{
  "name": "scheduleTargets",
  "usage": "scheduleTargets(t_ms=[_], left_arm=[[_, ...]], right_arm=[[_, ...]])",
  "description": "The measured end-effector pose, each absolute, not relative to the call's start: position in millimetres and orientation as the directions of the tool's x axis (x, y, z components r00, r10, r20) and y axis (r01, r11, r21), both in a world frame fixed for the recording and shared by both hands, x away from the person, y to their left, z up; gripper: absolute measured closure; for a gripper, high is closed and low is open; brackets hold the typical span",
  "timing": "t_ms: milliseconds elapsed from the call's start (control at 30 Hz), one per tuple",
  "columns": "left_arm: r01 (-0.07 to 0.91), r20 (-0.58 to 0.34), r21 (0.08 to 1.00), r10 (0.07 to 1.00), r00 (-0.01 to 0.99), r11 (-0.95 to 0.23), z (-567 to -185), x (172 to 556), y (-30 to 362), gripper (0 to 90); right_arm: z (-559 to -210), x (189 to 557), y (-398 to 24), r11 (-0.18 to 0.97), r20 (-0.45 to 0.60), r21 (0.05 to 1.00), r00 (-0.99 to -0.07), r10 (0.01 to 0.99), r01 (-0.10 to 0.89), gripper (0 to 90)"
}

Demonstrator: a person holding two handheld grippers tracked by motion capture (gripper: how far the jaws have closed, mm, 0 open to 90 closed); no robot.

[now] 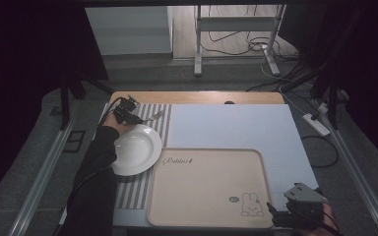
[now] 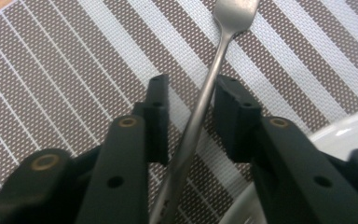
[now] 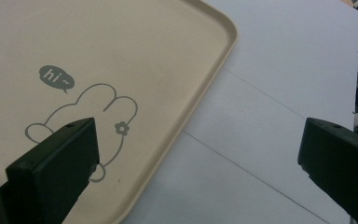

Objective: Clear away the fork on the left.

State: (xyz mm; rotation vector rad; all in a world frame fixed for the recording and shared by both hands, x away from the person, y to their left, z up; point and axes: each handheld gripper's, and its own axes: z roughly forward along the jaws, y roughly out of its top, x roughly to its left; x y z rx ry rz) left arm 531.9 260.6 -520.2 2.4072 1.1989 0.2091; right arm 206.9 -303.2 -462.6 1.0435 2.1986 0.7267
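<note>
A metal fork (image 2: 214,70) lies on the striped placemat (image 2: 51,93), tines pointing away from me. My left gripper (image 2: 192,84) straddles its handle; the jaws stand a little apart around it, with a gap on one side, and they do not clamp it. In the high view the left gripper (image 1: 137,119) is at the far left of the table, just beyond the white plate (image 1: 135,150), with the fork (image 1: 155,117) to its right. My right gripper (image 1: 274,214) stands wide open at the near right corner of the beige tray (image 1: 206,187). Nothing is between its jaws (image 3: 199,128).
The plate's rim (image 2: 345,126) sits close beside the left jaw. The tray (image 3: 98,46) bears a rabbit drawing and lies on a white sheet (image 1: 236,128) right of the placemat (image 1: 133,191). Beyond the table stand a metal frame and loose cables on the floor.
</note>
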Motion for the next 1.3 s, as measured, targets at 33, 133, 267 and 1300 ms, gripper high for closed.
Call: scheduleTargets(t_ms=[33, 133, 267, 1300], left_arm=[[0.727, -0.064, 0.45, 0.793, 0.605, -0.519, -520.3, 531.0, 262.1, 69.6], [0.723, -0.063, 0.449, 0.789, 0.611, -0.525, -520.0, 529.8, 264.5, 79.2], [0.724, -0.082, 0.436, 0.778, 0.623, -0.534, -518.9, 530.1, 267.2, 84.3], [0.767, -0.097, 0.466, 0.837, 0.539, -0.44, -478.9, 484.3, 324.0, 84.3]], right_arm=[[-462.7, 206.9, -303.1, 0.543, -0.276, 0.684, -0.517, 0.811, 0.487, 0.0], [-462.8, 207.1, -302.8, 0.547, -0.277, 0.681, -0.52, 0.808, 0.487, 0.0], [-462.9, 206.7, -302.5, 0.553, -0.283, 0.679, -0.523, 0.804, 0.483, 0.0], [-462.8, 207.1, -302.4, 0.548, -0.281, 0.679, -0.516, 0.809, 0.488, 0.0]])
